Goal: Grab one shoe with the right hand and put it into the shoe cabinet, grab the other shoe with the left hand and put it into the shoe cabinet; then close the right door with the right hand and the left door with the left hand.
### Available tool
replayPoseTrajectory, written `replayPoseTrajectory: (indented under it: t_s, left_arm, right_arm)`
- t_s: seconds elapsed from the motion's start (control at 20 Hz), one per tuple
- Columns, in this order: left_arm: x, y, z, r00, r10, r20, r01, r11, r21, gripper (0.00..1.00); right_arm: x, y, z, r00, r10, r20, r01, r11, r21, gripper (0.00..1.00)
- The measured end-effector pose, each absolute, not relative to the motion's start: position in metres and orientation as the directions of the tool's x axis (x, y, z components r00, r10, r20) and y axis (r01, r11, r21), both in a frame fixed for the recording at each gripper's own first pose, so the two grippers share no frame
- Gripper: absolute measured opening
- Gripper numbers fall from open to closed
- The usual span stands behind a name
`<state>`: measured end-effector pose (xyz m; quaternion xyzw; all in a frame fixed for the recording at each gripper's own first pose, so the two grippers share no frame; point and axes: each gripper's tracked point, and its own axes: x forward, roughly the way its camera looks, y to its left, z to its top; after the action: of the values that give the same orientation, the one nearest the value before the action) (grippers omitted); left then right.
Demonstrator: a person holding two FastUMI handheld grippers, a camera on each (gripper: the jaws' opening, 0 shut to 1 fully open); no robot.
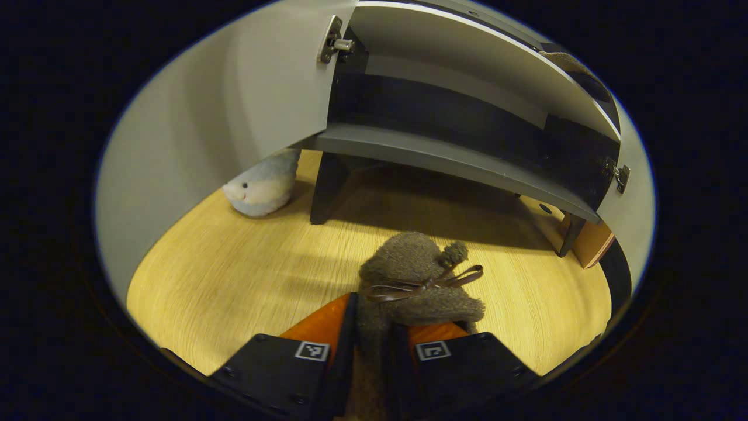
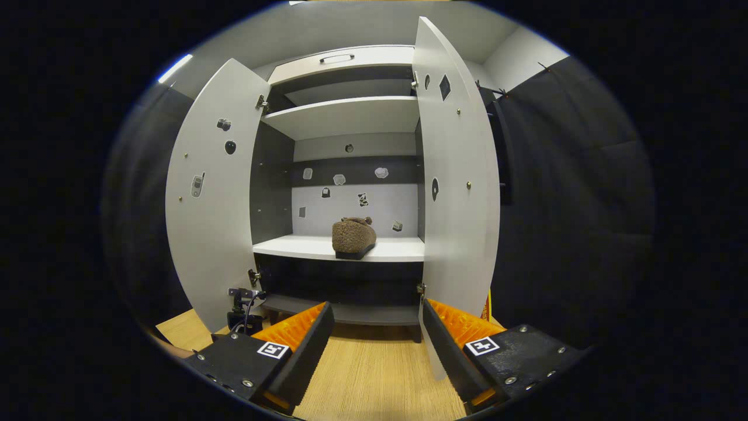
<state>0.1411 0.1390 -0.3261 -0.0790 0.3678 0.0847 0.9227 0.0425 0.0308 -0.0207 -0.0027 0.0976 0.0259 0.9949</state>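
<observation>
In the left gripper view, a brown fuzzy slipper [image 1: 418, 275] with a thin bow is clamped at its heel end between the fingers of my left gripper [image 1: 374, 313], which is shut on it. It is over the wooden floor, just in front of the shoe cabinet's low dark shelf [image 1: 444, 158]. In the right gripper view, the matching slipper [image 2: 353, 236] rests on the cabinet's white middle shelf [image 2: 292, 248]. My right gripper [image 2: 377, 330] stands open and empty in front of the cabinet. The left door [image 2: 216, 193] and the right door [image 2: 459, 187] are both swung open.
A grey plush shark [image 1: 263, 188] lies on the floor by the open left door [image 1: 234, 111] and a cabinet leg [image 1: 326, 187]. A small dark device with cables [image 2: 242, 307] sits at the foot of the left door. A black cloth wall [image 2: 572, 193] stands right of the cabinet.
</observation>
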Motion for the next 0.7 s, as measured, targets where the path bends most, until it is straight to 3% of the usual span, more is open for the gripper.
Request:
replayPoseTrajectory:
  t_s: [0.05, 0.3, 0.5, 0.7]
  left_arm:
    - [0.141, 0.138, -0.320, 0.721, 0.098, -0.686, -0.220, 0.971, -0.093, 0.21]
    - [0.127, 0.118, -0.257, 0.801, 0.095, -0.591, -0.180, 0.980, -0.087, 0.20]
    - [0.120, 0.091, -0.162, 0.881, 0.083, -0.465, -0.137, 0.987, -0.082, 0.19]
    - [0.152, 0.078, -0.048, 0.940, 0.059, -0.337, -0.092, 0.992, -0.086, 0.19]
  right_arm:
    - [0.041, 0.031, -0.021, 0.979, 0.055, -0.195, -0.056, 0.998, -0.001, 0.94]
    - [0.041, 0.031, -0.017, 0.982, 0.058, -0.177, -0.062, 0.998, -0.017, 0.94]
    - [0.050, 0.032, -0.023, 0.984, 0.070, -0.162, -0.072, 0.997, -0.009, 0.94]
    - [0.049, 0.035, -0.017, 0.986, 0.084, -0.142, -0.085, 0.996, 0.001, 0.94]
